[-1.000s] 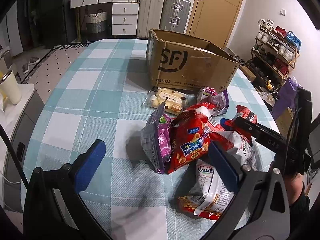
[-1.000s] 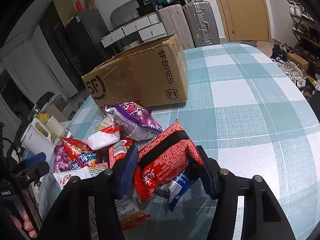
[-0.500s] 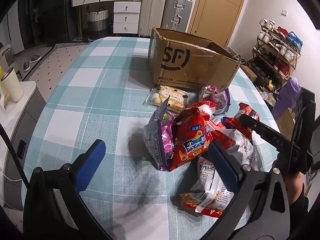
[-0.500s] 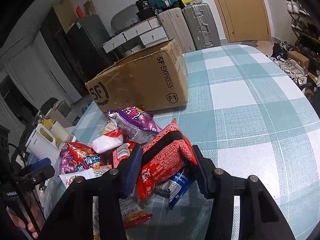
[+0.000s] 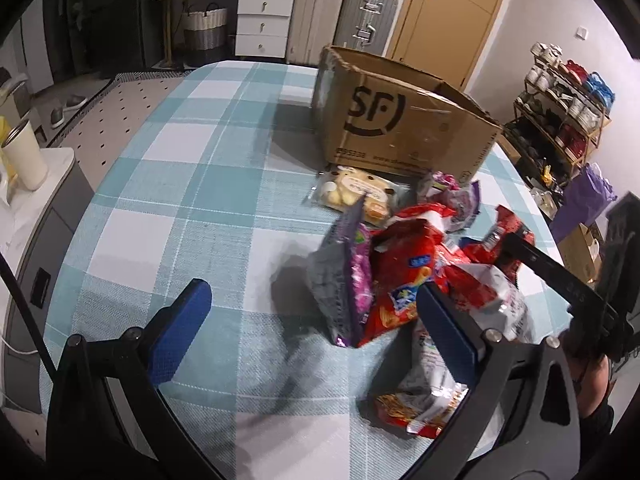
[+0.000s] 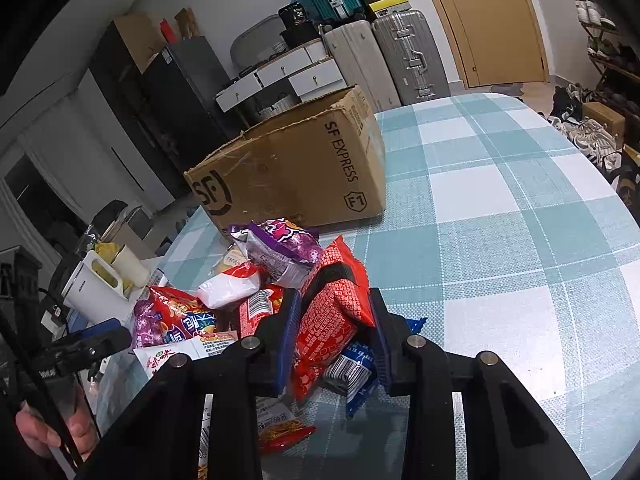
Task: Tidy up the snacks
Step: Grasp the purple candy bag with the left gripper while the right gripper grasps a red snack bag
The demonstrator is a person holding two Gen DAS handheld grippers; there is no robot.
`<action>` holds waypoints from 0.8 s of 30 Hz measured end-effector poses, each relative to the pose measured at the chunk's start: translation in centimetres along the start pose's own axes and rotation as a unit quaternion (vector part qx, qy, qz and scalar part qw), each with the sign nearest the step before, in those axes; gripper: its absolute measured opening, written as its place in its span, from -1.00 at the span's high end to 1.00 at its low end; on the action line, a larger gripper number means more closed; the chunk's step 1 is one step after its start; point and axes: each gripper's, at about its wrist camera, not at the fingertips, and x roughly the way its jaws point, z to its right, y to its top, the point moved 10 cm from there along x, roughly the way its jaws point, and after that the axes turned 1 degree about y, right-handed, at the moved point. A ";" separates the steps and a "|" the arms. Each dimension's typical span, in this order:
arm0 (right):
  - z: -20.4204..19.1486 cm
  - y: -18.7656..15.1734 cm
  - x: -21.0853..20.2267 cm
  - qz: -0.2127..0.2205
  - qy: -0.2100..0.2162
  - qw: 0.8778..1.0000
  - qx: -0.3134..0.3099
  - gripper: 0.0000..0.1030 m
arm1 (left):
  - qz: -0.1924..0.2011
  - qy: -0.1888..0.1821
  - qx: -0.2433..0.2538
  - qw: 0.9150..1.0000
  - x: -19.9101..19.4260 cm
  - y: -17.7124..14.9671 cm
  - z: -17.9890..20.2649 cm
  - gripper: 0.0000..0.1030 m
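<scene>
while the right claw is clamped on a red snack packet with a black band, its blue pads pressing both sides of it, the left claw just hangs wide apart over the checked worktop with nothing between its pads. the red packet stands tilted at the near edge of the snack pile, and under it there's a blue wrapper lying flat on the cloth. from the left cam the closest stuff is a white-and-red noodle pack right by the claw's right pad, then an upright purple-and-silver bag leaning against a big red chips bag. a bit further in the pile there's a white packet and a purple bag with a cartoon face on top, plus a clear pack of yellow buns lying flat, just in front of the box.

behind the whole pile sits the brown sf express cardboard box, top open, can't see inside it from either cam. past the worktop edge on the left there's a cream cup on a white side cabinet. far back: silver suitcases, white drawers and a wooden door, with a shoe rack off to the right.
</scene>
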 end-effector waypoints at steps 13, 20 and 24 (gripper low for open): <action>-0.2 0.6 -0.8 0.013 0.006 1.000 -0.001 0.50 | -0.032 -0.011 -0.021 0.999 3.1 0.4 -1.4 -0.98; 0.1 0.6 -1.4 0.016 0.004 1.000 0.008 0.51 | -0.052 -0.036 -0.029 0.998 4.9 0.4 -1.1 -0.83; 0.2 0.8 -2.0 0.024 0.001 1.000 0.008 0.51 | -0.063 -0.054 -0.033 0.996 5.6 0.5 -0.9 -0.59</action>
